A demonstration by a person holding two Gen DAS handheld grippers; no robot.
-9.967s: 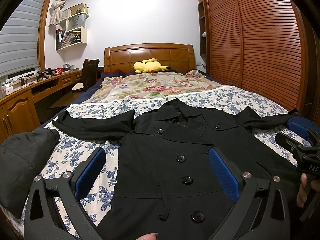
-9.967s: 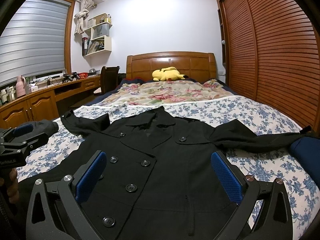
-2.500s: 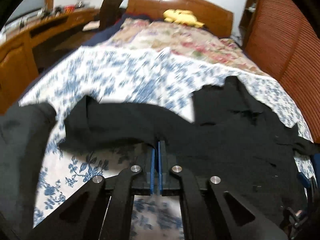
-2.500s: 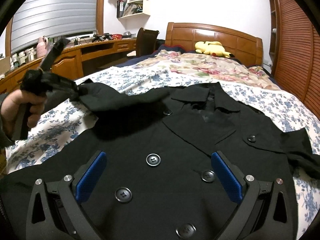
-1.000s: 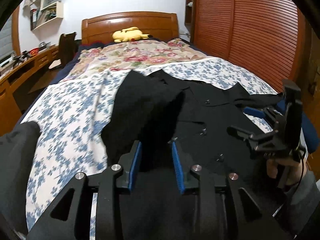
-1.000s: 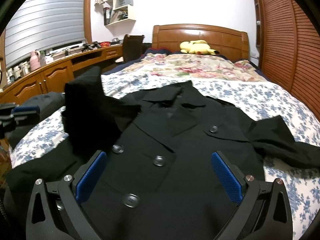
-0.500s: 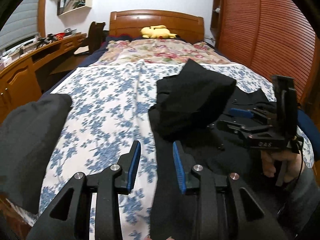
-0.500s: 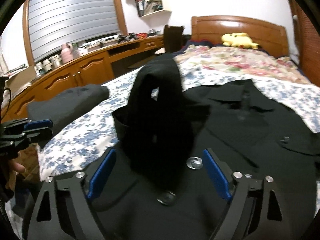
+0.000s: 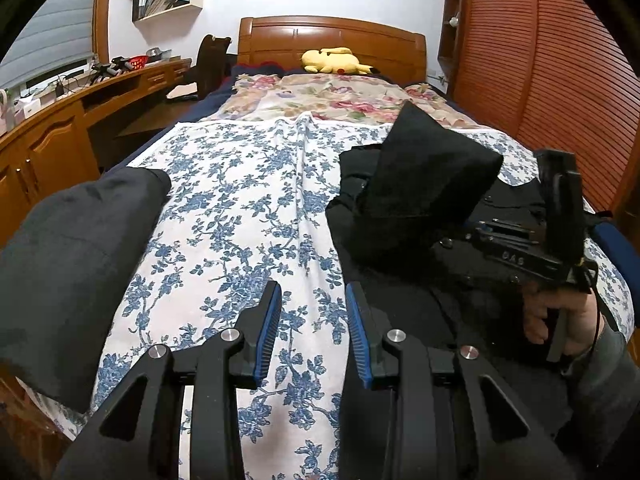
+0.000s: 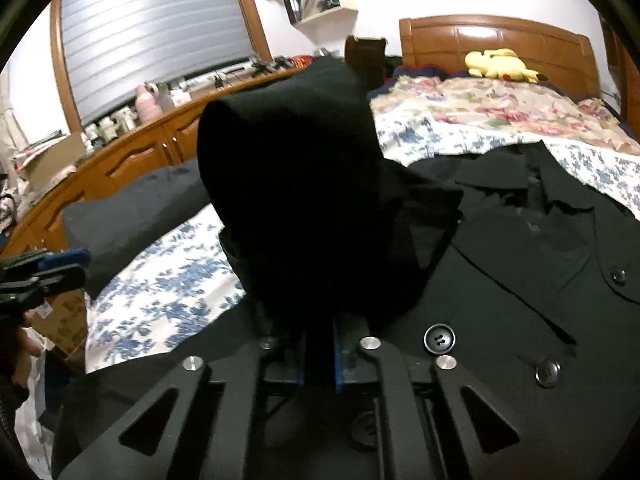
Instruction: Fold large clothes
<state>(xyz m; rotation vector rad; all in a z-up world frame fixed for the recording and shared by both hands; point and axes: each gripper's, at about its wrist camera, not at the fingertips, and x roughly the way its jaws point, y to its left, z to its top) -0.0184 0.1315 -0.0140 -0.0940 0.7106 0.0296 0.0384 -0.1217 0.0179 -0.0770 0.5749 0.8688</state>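
A black buttoned coat (image 10: pixel 520 272) lies front-up on the bed, along the right side of the left wrist view (image 9: pixel 400 308). Its sleeve (image 10: pixel 296 184) stands up in a folded peak, with my right gripper (image 10: pixel 319 344) shut on the cloth at its base. The left wrist view shows that sleeve (image 9: pixel 424 176) peaked above the right gripper (image 9: pixel 476 227), which a hand holds. My left gripper (image 9: pixel 314 292) is open with nothing between its blue pads, over the floral sheet (image 9: pixel 240 208) just left of the coat's edge. It also shows at the left edge as the left gripper (image 10: pixel 80 266).
A dark folded garment (image 9: pixel 68 264) lies on the bed's left edge. A yellow plush toy (image 9: pixel 334 60) sits by the wooden headboard. A wooden desk and cupboards (image 9: pixel 60 128) run along the left, slatted wardrobe doors (image 9: pixel 560 60) along the right.
The right gripper's wide jaws have closed on the raised sleeve. The left gripper, with the sleeve between its pads a second ago, has drawn left off the coat over the sheet.
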